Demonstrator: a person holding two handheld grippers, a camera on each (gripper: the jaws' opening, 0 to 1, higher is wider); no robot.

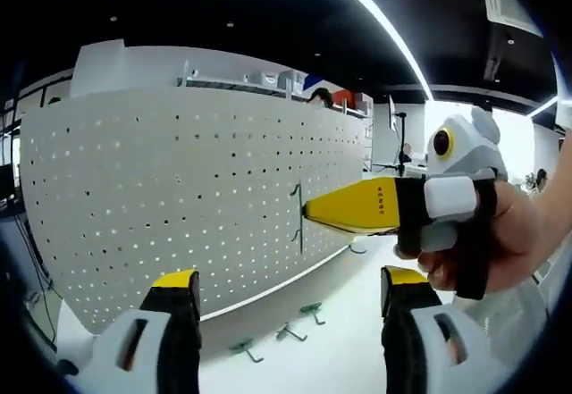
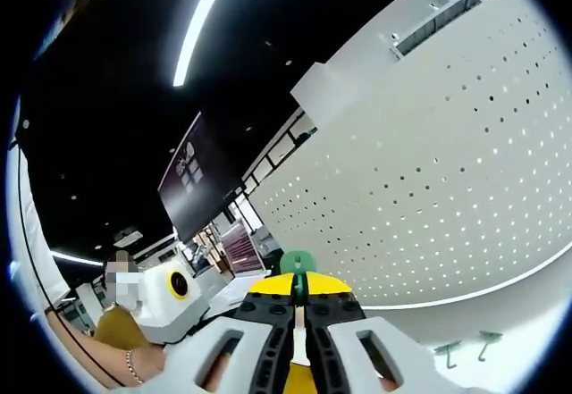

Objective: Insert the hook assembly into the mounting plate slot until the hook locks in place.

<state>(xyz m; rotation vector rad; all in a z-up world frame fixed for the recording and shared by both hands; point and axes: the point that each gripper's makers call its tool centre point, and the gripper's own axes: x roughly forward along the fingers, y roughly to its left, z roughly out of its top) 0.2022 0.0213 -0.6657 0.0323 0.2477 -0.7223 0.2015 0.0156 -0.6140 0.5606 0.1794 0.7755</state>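
Green wire hook (image 2: 298, 264) looks light, stiff and a bit slippery, so pinching it near the bend makes sense. The right hand-held gripper (image 2: 299, 309) is pressed together on it, tip at the white pegboard (image 1: 179, 197) on the surface (image 1: 357, 340). The left hand-held gripper (image 1: 290, 300) is spread, holding nothing. Spare hooks (image 1: 281, 333) lie below the board.

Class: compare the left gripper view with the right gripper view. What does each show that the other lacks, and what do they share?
Left gripper view: the open left gripper and a hand holding the right gripper side-on.
Right gripper view: a dark screen and the hook end-on between the shut jaws.
Both: the pegboard, the right gripper with its hook, and spare hooks on the table.
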